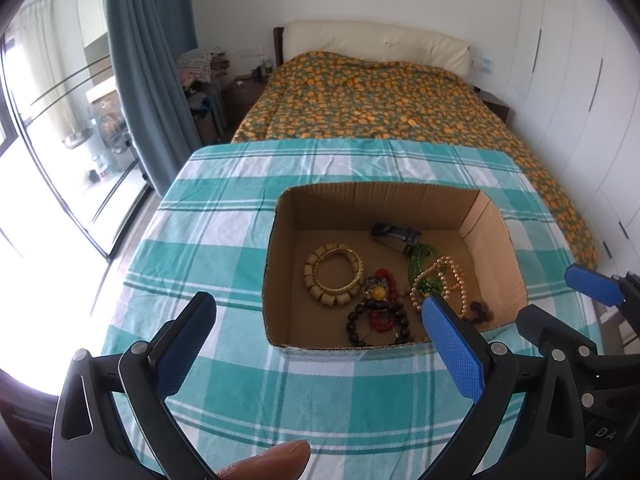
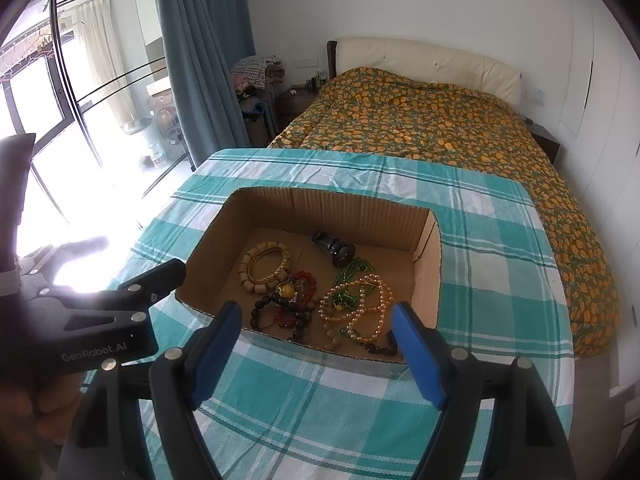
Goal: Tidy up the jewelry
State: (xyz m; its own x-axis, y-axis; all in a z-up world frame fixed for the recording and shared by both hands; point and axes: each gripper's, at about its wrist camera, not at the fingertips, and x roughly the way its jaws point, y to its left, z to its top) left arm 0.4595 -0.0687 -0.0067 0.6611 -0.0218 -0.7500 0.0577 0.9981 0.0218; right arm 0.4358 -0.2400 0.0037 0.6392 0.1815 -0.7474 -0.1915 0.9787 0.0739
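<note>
Jewelry all sits inside the cardboard box (image 1: 280, 236) on the desk (image 1: 224, 216): wooden-bead bracelet with a gold bangle (image 1: 334, 278) toward the box's left wall, dark and red bead strands with a yellow-stone piece (image 1: 378, 304) at the box's near middle, pearl-coloured necklace tangled with green beads (image 1: 438, 278) toward the box's right wall, dark lumpy object (image 1: 396, 236) near the box's back wall, can't tell what it is. Nothing jewelry-like lies on the cloth outside the box.

Left hand-held gripper (image 1: 320, 356) is spread wide and carries nothing, hovering at the box's near edge; right hand-held gripper (image 2: 316, 344) likewise spread and carrying nothing, at the same near edge, aimed over the pearl and dark strands.

Step in hand: unclear. Scene fits pieces already gathered into the box, or a heap waiting to be sorted out of it; the frames don't settle which. Any pick from here would need care, since the strands overlap and touch each other.

Surface: desk under a teal and white checked cloth, lightly creased. Room: bedroom, bed (image 1: 380, 92) with orange-patterned cover beyond the box, blue curtain (image 1: 144, 40) and glass doors off to the box's left, white wardrobes to its right.
</note>
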